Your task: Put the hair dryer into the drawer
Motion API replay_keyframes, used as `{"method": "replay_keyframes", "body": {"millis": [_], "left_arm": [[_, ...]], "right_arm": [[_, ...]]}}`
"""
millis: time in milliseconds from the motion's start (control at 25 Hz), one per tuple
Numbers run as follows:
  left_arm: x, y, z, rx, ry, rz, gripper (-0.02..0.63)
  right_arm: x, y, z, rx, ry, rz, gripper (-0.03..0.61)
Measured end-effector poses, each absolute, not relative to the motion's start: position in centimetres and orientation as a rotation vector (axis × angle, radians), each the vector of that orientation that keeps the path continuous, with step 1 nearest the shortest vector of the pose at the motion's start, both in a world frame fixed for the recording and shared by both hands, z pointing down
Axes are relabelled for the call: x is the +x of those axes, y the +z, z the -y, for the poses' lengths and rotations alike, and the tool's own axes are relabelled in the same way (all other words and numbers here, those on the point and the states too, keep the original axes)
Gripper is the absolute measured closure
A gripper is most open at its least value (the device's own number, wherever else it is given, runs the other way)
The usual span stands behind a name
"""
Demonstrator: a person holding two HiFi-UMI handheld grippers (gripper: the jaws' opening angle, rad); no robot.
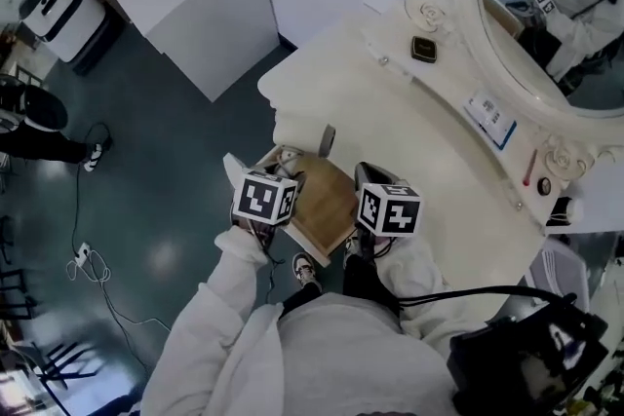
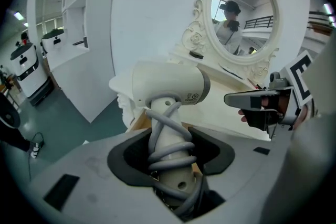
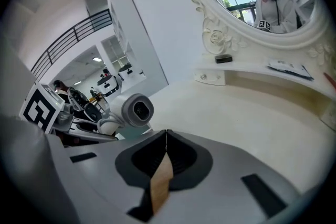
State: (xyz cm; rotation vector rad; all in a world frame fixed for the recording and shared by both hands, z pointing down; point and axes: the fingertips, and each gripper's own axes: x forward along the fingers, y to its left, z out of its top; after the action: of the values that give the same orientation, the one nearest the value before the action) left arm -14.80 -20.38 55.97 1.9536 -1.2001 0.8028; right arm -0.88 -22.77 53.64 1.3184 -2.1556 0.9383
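Hair dryer gripped by its cord-wrapped handle in the clenched left gripper, body uppermost, over the left edge of the open wooden drawer of a white dressing table. Further right, the right gripper hangs with its 2 jaws pressed together on nothing. The plastic shell looks rigid, smooth and top-heavy. The handle, where the soft cord coils add friction, seems the safest hold, though a loop could slip.
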Motion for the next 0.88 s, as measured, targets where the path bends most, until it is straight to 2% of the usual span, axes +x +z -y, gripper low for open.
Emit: {"method": "replay_keyframes", "body": {"millis": [440,880], "left_arm": [[-18.1,56.7,17.7,1.726,0.606,1.416,0.411],[-16.9,59.4,16.5,1.521,0.435,1.538,0.411]], "right_arm": [[-5.6,52.4,22.1,1.121,0.813,2.223,0.517],[-4.4,54.1,23.4,1.051,0.786,2.191,0.517]]}}
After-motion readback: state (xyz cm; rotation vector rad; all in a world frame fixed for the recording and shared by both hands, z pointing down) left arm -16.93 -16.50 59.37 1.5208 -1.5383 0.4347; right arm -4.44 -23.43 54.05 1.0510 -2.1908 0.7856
